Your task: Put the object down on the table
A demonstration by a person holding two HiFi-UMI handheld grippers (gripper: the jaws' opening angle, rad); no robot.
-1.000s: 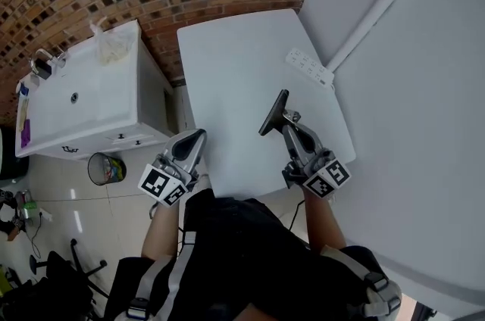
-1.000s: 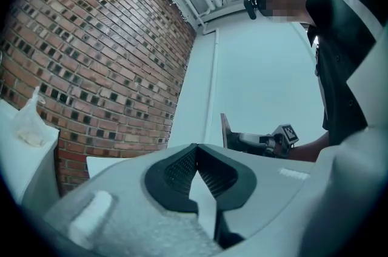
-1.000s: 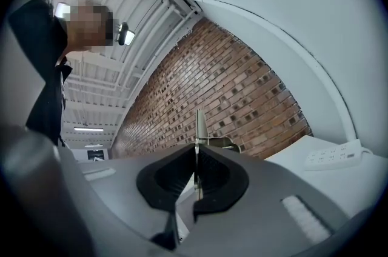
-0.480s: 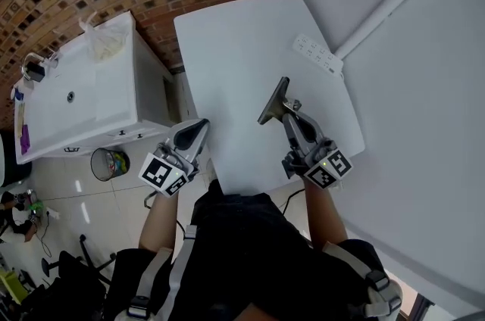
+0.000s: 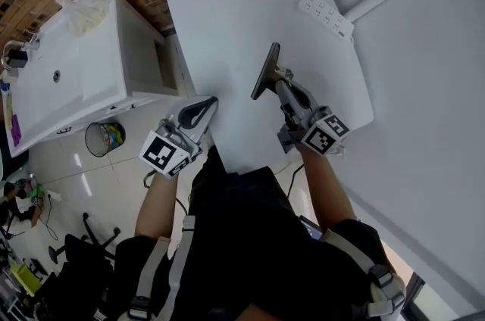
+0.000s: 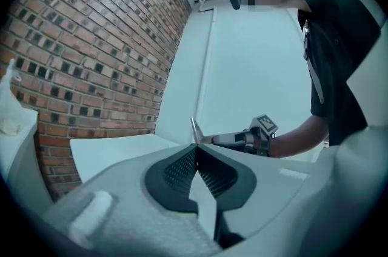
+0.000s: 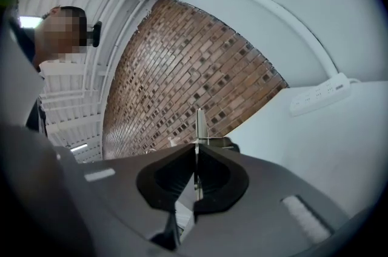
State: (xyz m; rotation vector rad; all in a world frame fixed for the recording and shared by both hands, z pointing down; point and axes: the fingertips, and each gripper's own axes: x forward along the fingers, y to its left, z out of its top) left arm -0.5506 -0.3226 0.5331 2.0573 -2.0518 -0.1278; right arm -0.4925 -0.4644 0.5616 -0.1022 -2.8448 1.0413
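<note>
My right gripper is shut on a thin dark flat panel, held on edge over the near right part of the white table. I cannot tell whether the panel touches the table top. In the right gripper view the panel shows edge-on, pinched between the shut jaws of my right gripper. My left gripper hangs at the table's near left edge, shut with nothing in it. The left gripper view shows the left gripper with its jaws together, and beyond them the panel.
A white power strip lies at the table's far right edge. Left of the table stands a white cabinet with a plastic bag on top, and a waste bin sits on the floor. A brick wall runs behind.
The head view has swung, so the table sits higher and larger in frame. The right gripper still holds the panel over the table; the left gripper stays at the near edge.
</note>
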